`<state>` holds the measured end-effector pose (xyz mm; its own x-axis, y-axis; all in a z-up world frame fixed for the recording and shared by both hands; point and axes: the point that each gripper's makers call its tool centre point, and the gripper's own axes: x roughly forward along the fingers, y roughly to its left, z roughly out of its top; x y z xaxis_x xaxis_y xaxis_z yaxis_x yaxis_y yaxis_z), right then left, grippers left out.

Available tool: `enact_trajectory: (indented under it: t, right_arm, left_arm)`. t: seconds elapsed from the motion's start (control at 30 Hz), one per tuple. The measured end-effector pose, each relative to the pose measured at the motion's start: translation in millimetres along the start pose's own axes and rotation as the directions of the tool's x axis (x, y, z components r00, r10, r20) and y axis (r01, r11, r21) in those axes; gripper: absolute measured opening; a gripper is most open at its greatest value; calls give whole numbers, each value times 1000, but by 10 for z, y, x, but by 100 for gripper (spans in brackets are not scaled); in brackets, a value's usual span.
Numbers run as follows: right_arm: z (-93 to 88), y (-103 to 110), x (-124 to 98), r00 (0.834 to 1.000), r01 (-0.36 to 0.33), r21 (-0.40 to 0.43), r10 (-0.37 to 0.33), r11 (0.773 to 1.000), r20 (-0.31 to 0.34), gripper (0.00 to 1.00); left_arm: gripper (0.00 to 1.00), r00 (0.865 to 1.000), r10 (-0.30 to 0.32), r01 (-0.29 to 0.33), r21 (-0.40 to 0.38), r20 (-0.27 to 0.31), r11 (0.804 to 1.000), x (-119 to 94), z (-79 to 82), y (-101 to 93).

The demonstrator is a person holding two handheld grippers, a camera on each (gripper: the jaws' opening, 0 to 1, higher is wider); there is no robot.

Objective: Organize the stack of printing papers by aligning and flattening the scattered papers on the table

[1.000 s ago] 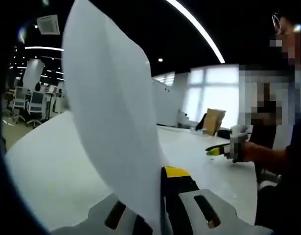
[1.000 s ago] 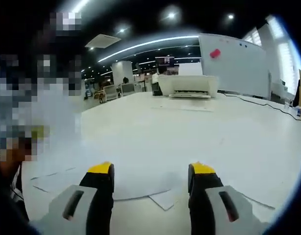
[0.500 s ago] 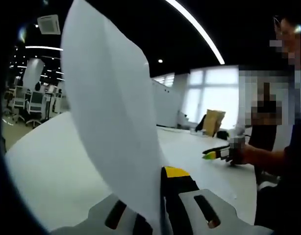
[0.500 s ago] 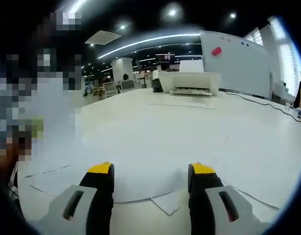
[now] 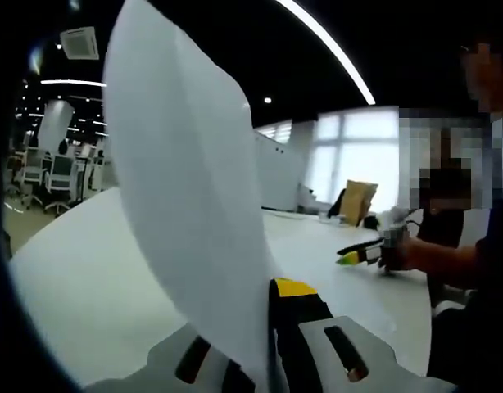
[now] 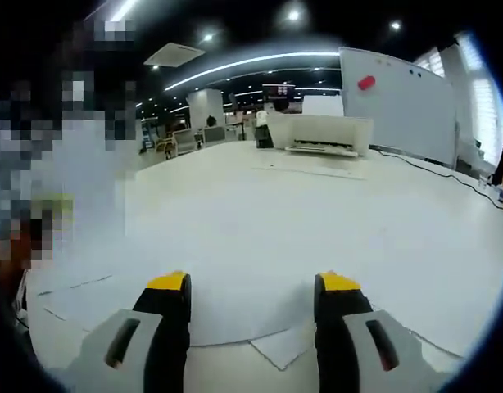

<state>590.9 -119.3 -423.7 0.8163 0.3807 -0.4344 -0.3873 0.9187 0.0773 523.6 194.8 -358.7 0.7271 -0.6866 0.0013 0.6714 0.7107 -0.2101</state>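
In the left gripper view a white sheet of paper stands up between the jaws, curving toward the top left; my left gripper is shut on its lower edge. To the right, a person's hand carries the right gripper low above the white table. In the right gripper view my right gripper is open with nothing between its yellow-tipped fingers. Just beyond them lie loose white papers, overlapping and skewed on the table.
A white printer sits at the table's far end, with a whiteboard and a cable behind it. A brown cardboard box stands at the back. The person holding the grippers stands at the right in the left gripper view.
The right gripper has crept forward and lower over the loose papers. The left gripper keeps the raised sheet almost still.
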Motion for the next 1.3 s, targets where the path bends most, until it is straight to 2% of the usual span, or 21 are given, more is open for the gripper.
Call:
enact_trajectory:
  t: [0.23, 0.3, 0.6, 0.77, 0.93, 1.17, 1.3]
  right_arm:
    - [-59, -39, 18, 1000, 22, -37, -22, 999, -10, 56]
    - [-86, -14, 13, 999, 29, -76, -31, 997, -14, 56]
    - [-83, 106, -60, 1000, 15, -77, -15, 997, 4, 50]
    - [-92, 162, -177, 999, 28, -64, -27, 998, 18, 53]
    - [-142, 214, -193, 1000, 27, -66, -27, 997, -1, 54]
    - [-143, 313, -189, 1000, -1, -83, 1, 997, 7, 42]
    - [-136, 336, -180, 1000, -22, -90, 23, 996, 12, 30]
  left_arm:
    - [6, 1000, -1, 1, 2, 2, 1000, -10, 1, -7]
    - [6, 1000, -1, 1, 2, 1, 1000, -10, 0, -8]
    - [6, 1000, -1, 1, 8, -11, 1000, 2, -21, -13]
    - [6, 1000, 0, 0, 9, -9, 1000, -1, -18, -10]
    - [6, 1000, 3, -2, 20, -22, 1000, 12, -40, -15]
    - [6, 1000, 3, -3, 24, -25, 1000, 10, -45, -14]
    - [6, 1000, 3, -2, 28, -30, 1000, 14, -52, -15]
